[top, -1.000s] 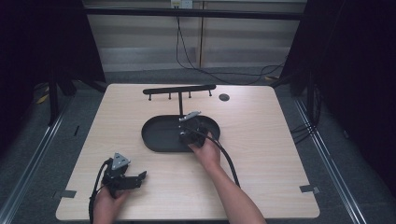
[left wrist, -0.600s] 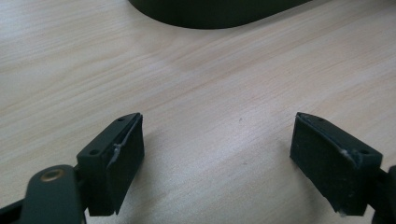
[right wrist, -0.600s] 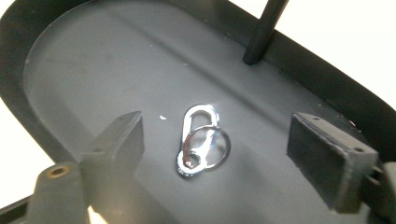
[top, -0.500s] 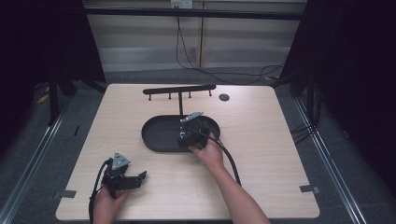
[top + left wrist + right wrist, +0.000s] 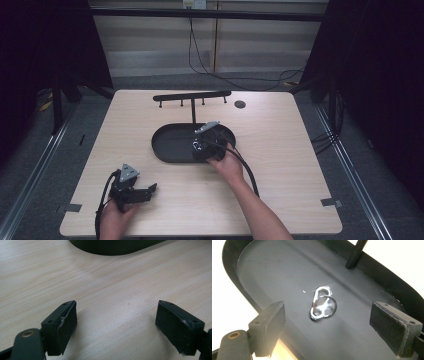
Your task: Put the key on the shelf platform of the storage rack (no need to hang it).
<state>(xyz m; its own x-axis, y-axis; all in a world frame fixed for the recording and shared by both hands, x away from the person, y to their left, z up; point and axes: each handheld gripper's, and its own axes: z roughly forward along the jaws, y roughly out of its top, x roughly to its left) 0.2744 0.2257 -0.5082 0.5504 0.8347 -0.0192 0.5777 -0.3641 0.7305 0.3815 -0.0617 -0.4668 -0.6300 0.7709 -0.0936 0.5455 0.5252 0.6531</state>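
Note:
A silver carabiner with a key ring (image 5: pixel 322 303) lies flat on the floor of the black oval tray (image 5: pixel 274 272). My right gripper (image 5: pixel 337 325) hangs over it. Its jaws have just been opening and now stand wide to either side, touching nothing. In the high view the right gripper (image 5: pixel 200 146) is over the right half of the tray (image 5: pixel 165 145). My left gripper (image 5: pixel 149 191) rests near the table's front left corner. It is open and empty (image 5: pixel 116 325) over bare wood.
A thin black post (image 5: pixel 193 114) rises from the tray and carries a crossbar with small hooks (image 5: pixel 192 95). A dark round disc (image 5: pixel 240 104) sits at the back right of the wooden table (image 5: pixel 300 150). The tray's edge (image 5: pixel 112 246) lies ahead of the left gripper.

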